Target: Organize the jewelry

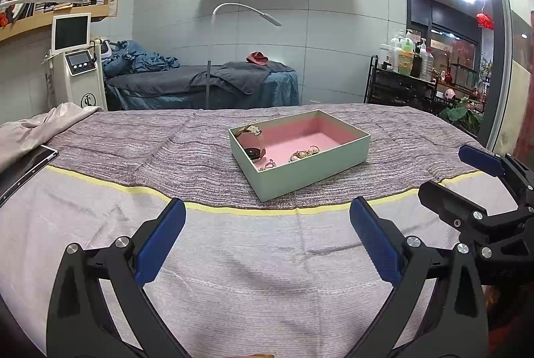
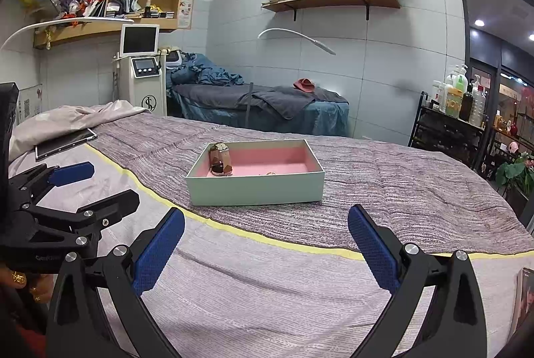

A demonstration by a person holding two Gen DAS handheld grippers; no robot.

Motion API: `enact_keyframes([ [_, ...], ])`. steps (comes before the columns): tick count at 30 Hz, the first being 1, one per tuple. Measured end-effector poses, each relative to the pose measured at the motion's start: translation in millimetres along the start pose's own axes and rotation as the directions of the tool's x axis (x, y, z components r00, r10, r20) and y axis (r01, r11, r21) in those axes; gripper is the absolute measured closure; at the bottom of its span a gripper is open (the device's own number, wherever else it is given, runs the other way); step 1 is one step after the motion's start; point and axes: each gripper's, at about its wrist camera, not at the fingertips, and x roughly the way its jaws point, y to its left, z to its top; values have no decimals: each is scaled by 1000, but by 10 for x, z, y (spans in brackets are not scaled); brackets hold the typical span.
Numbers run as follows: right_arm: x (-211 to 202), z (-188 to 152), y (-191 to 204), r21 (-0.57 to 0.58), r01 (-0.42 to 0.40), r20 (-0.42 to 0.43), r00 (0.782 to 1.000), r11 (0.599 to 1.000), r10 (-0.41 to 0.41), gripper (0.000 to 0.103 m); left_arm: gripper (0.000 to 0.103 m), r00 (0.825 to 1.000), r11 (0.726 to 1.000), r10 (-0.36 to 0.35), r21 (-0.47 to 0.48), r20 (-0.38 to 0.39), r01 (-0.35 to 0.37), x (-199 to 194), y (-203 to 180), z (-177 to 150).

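I'm over the striped bedspread (image 1: 133, 144), both my left gripper (image 1: 267, 214) and right gripper (image 2: 266, 222) spread wide and empty. Ahead sits the green box (image 1: 310, 167) with a pink lining, holding a watch (image 1: 252, 141) and small gold jewelry (image 1: 305, 153).

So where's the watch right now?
The watch is inside the green box, propped in its far left corner in the left wrist view, with small gold jewelry lying on the pink lining to its right.
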Motion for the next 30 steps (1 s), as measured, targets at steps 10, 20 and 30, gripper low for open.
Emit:
enact_keyframes([
  [10, -6, 3, 3, -1, 3, 1, 1000, 1000, -3, 7, 6, 1000, 1000, 4, -3, -4, -4, -1, 25, -5],
  [20, 5, -14, -9, -1, 0, -3, 1000, 1000, 0, 7, 6, 1000, 1000, 11, -1, -4, -11, -2, 30, -14],
  [30, 15, -23, -7, -1, 0, -6, 1000, 1000, 0, 7, 6, 1000, 1000, 11, -1, -7, -11, -5, 34, -18],
])
